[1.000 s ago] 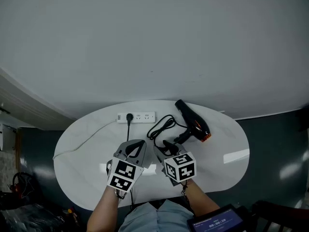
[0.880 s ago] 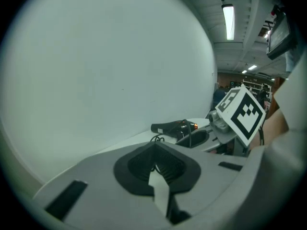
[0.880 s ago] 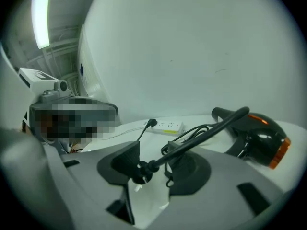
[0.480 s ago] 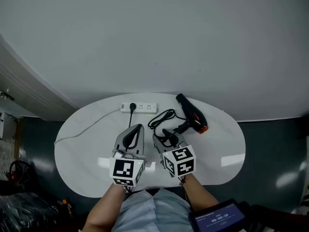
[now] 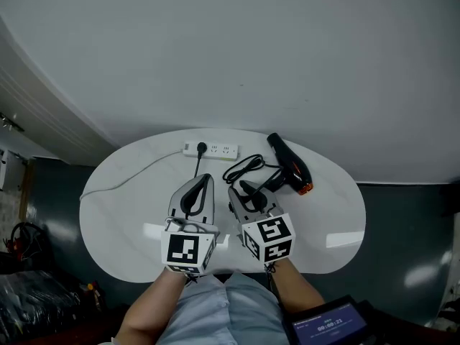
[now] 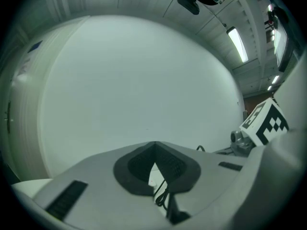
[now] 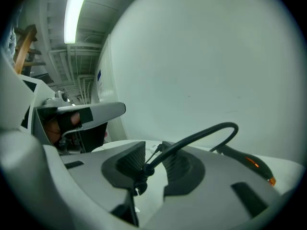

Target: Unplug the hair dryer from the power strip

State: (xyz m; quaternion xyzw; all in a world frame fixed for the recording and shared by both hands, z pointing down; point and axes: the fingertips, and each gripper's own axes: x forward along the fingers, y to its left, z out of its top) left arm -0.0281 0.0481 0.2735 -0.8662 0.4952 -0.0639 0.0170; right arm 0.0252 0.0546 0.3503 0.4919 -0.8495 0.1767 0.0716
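The plug point(image 5: 202, 148) still sits in the power strip point(image 5: 223, 150) ahead of the closed, empty left hand-held gripper point(image 5: 205, 180), while the right hand-held gripper point(image 5: 243, 190) is closing its jaws around the hair dryer cord point(image 7: 201, 137).

Head view: overhead, far, looking steeply down on table point(image 5: 115, 207). Left, right gripper views: low, close, near-level, facing wall point(image 6: 144, 80). All three share black cord point(image 7: 201, 134).

The right gripper's point(image 7: 153, 152) closing jaws, with the cord point(image 7: 201, 135) between them, hide most of the dryer point(image 7: 242, 157). In the head view the strip's point(image 5: 210, 149) sockets are too small to count. The forearms point(image 5: 154, 311) and a screen point(image 5: 327, 328) run off the bottom edge.
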